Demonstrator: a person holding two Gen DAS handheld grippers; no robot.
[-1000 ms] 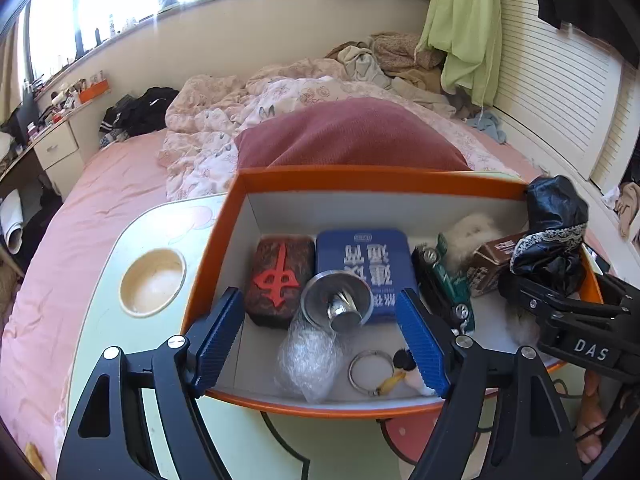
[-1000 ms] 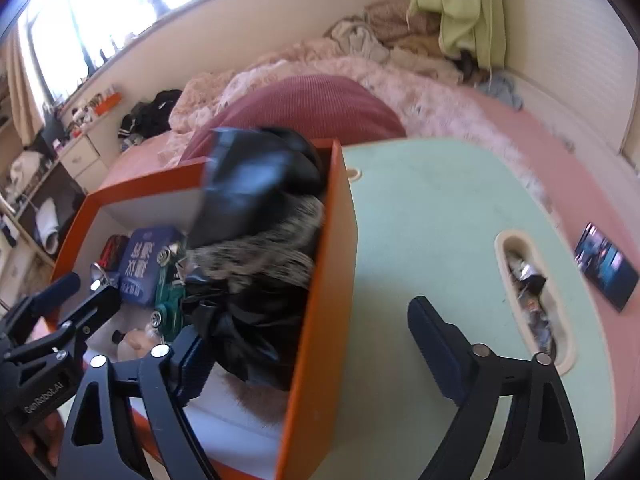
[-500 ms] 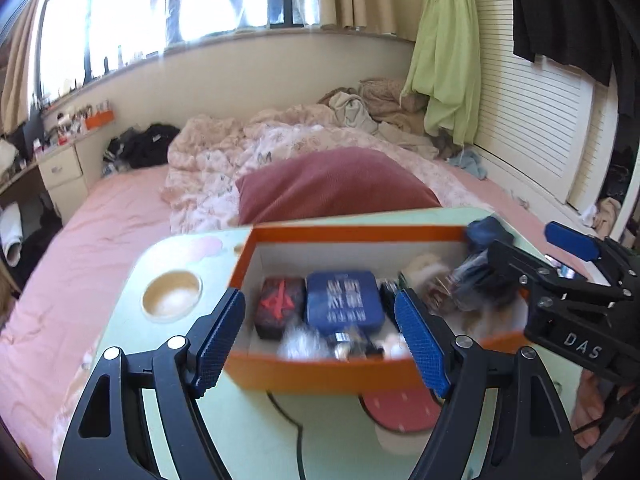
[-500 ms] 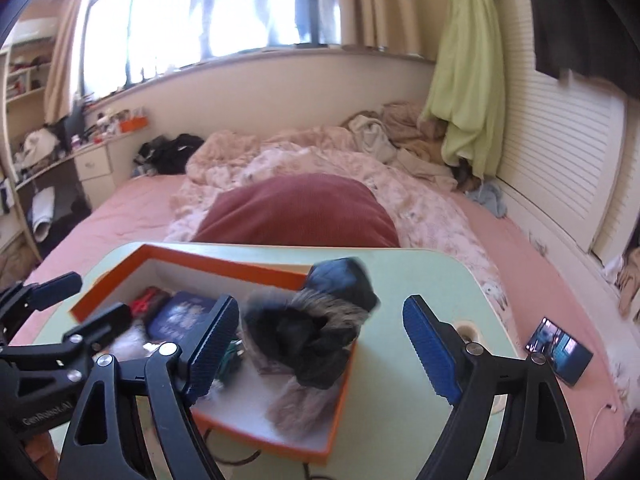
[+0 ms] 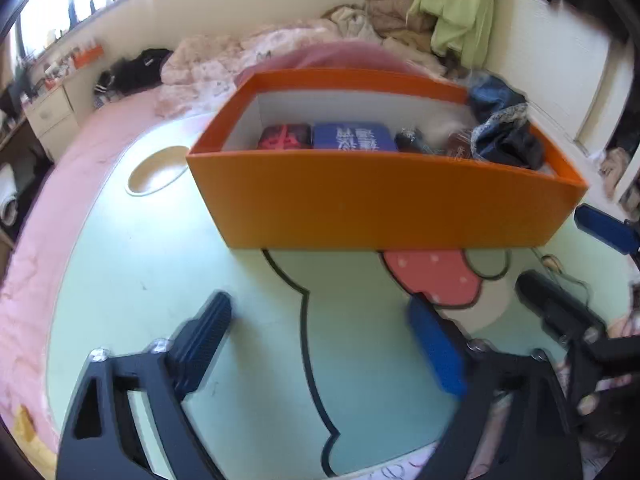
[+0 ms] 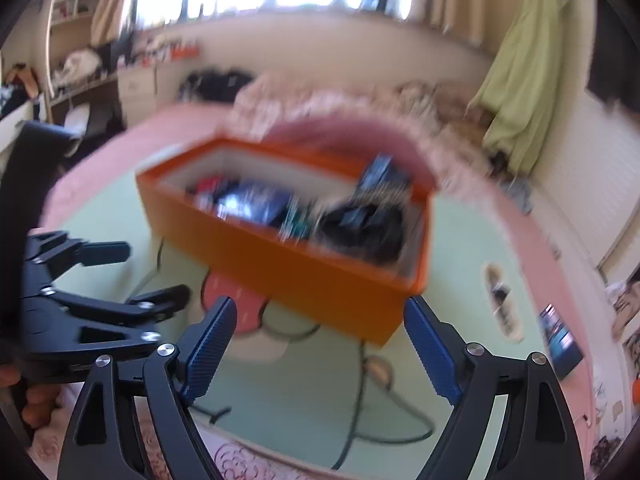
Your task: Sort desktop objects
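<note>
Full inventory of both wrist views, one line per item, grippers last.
Box: 1, orange, on the table, open top.
Red-marked case: 1, dark, left end of the box.
Blue tin: 1, blue, beside the case.
Dark cloth bundle: 1, black and grey, right end of the box.
Table: 1, pale green with cartoon print.
Cup recess: 1, cream, in the table left of the box.
Phone: 1, dark, on the pink bedding right of the table.
Green garment: 1, hanging by the wall.
Left gripper: 1, black and blue, open, empty.
Right gripper: 1, black and blue, open, empty.
</note>
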